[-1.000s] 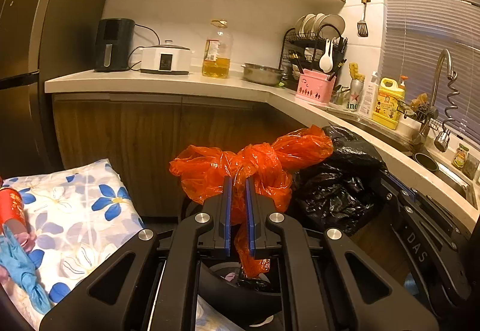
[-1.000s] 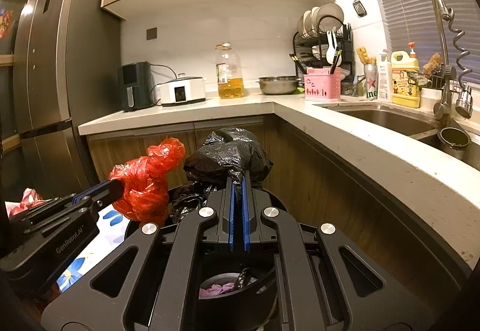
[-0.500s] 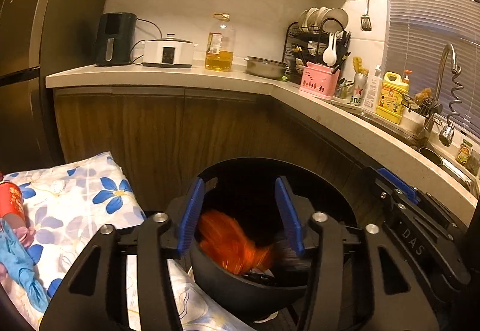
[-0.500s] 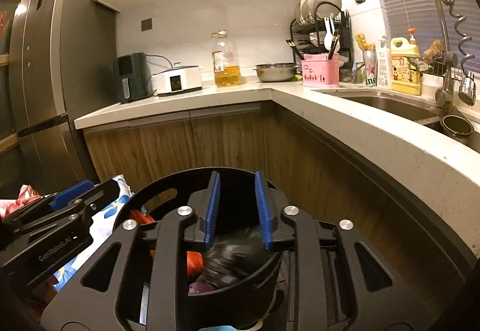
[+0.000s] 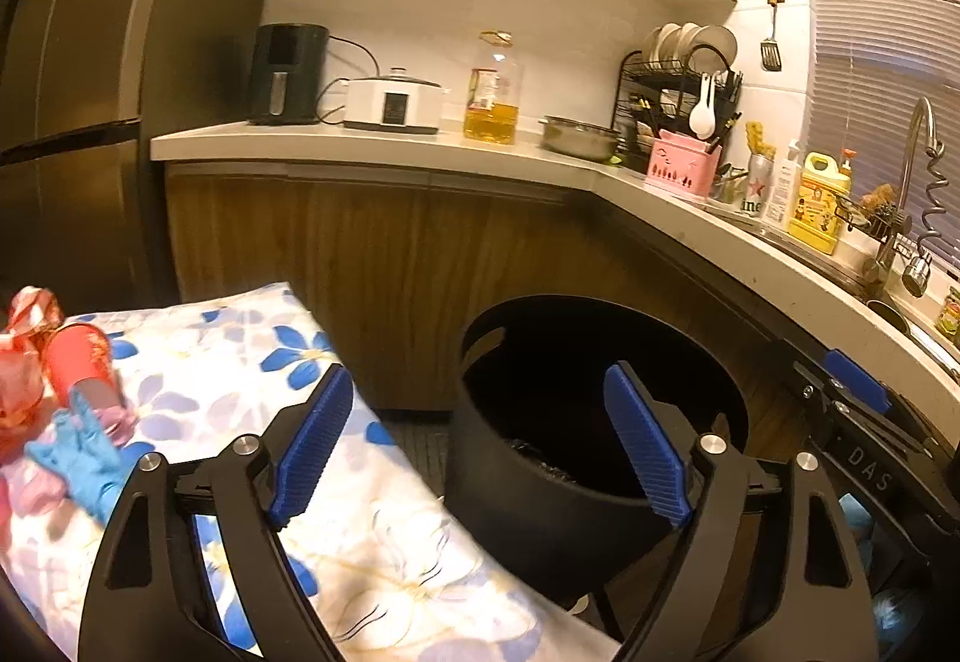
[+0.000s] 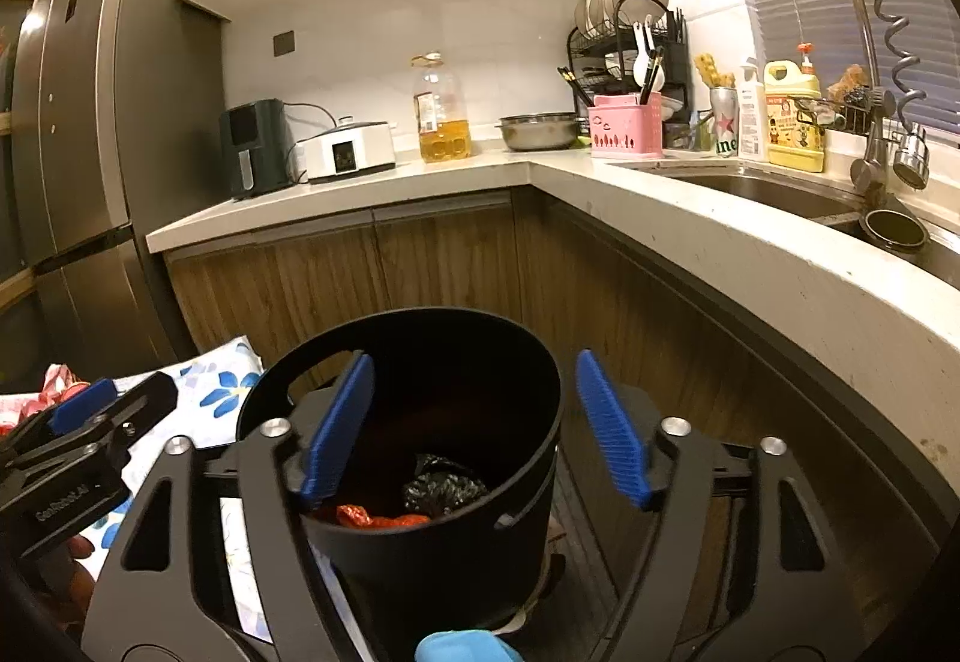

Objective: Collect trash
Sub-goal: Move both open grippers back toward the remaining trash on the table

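Kitchen corner, two wrist views. The left gripper point(image 5: 480, 446) is hovering with its blue-padded fingers point(image 5: 312, 440) spread wide and released, grasping nothing; the left finger is hanging over the floral cloth point(image 5: 228, 362), the right finger over the near rim of the black bin point(image 5: 540, 506). The right gripper point(image 6: 474, 422) is likewise standing released and empty, its two blue pads straddling the bin's mouth, one inside the left rim and one just outside the right rim.

The bin is sitting on the floor in the angle of the wooden cabinets point(image 6: 420, 266), just right of the cloth. Inside it, seen from the right wrist view, a crumpled black bag point(image 6: 444, 488) is lying at the bottom with a red bag point(image 6: 372, 518) touching it on the near left. In the left wrist view the bin's interior is showing mostly dark.

On the far left of the cloth, more litter is lying together: a red paper cup point(image 5: 78, 362) on its side, a blue glove point(image 5: 84, 458) just near of it, and red-and-white wrapping point(image 5: 30, 308) at the far edge.

Along the countertop point(image 6: 540, 170) an air fryer point(image 6: 252, 146), a white cooker point(image 6: 348, 152), an oil bottle point(image 6: 441, 116) and a dish rack point(image 6: 630, 38) are standing from left to right
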The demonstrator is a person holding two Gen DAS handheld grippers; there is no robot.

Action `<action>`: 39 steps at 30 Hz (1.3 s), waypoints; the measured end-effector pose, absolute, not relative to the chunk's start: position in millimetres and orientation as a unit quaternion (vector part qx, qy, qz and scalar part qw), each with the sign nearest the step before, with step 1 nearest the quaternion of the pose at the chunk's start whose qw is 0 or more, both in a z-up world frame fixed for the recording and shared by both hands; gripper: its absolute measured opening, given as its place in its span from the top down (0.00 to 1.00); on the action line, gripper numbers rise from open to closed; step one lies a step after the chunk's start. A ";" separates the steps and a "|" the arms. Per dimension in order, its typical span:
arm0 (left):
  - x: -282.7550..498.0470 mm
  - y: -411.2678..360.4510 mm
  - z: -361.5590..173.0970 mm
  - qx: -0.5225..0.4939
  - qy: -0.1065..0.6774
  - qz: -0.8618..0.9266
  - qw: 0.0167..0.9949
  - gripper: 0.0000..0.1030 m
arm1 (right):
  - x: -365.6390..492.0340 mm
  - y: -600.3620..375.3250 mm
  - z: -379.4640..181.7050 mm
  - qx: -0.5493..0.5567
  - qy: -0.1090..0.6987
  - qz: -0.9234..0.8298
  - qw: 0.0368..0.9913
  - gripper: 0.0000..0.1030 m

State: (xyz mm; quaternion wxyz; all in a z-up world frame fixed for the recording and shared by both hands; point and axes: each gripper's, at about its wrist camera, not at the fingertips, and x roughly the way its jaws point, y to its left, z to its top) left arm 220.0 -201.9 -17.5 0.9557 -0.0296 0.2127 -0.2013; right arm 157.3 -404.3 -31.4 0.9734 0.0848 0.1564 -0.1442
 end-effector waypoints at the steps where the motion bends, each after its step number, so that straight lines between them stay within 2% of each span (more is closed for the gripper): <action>1: 217.5 -200.0 -17.2 -0.029 0.212 -0.199 0.956 0.16 | 154.6 -402.5 -31.5 0.085 0.157 -0.145 0.973 0.27; 5: 204.4 -189.8 -14.4 -0.024 0.206 -0.183 0.961 0.13 | 147.0 -396.6 -30.2 0.084 0.158 -0.146 0.973 0.20; 8: 196.5 -181.9 -13.3 -0.029 0.205 -0.179 0.962 0.05 | 138.9 -391.9 -27.0 0.082 0.155 -0.148 0.973 0.17; 39: 130.0 -95.1 -25.2 -0.035 0.218 -0.086 0.971 0.05 | 85.2 -323.0 -27.9 0.080 0.144 -0.128 0.978 0.16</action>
